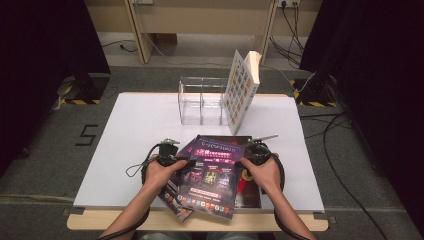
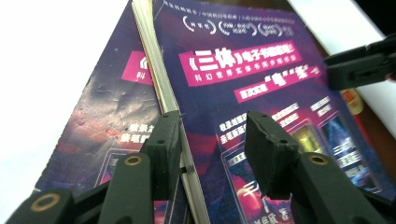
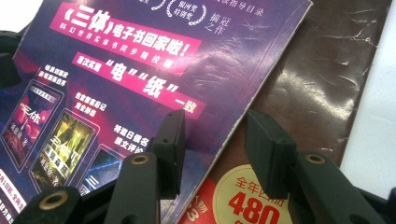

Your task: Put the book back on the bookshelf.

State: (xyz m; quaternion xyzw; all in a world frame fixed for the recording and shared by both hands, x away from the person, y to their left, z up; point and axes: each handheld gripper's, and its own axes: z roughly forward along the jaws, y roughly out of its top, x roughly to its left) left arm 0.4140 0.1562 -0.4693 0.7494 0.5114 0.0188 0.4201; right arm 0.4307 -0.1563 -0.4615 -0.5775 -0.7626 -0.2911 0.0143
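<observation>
A stack of magazines lies at the near middle of the white table. The top purple magazine (image 1: 212, 172) (image 2: 243, 70) (image 3: 116, 70) lies skewed over a second purple one (image 1: 184, 150) (image 2: 107, 107) and a dark brown one (image 1: 248, 194) (image 3: 317, 84). My left gripper (image 1: 182, 160) (image 2: 215, 126) is open, its jaws astride the top magazine's left page edge without pressing on it. My right gripper (image 1: 246, 161) (image 3: 215, 126) is open astride that magazine's right edge, over the brown cover. The right gripper (image 2: 359, 65) also appears across the stack in the left gripper view.
A clear plastic two-bay holder (image 1: 202, 100) stands at the table's far middle. A thick book (image 1: 242, 90) with a tiled cover leans upright against its right side. The white tabletop (image 1: 135, 130) spreads left and right of the stack; the front edge is just behind the hands.
</observation>
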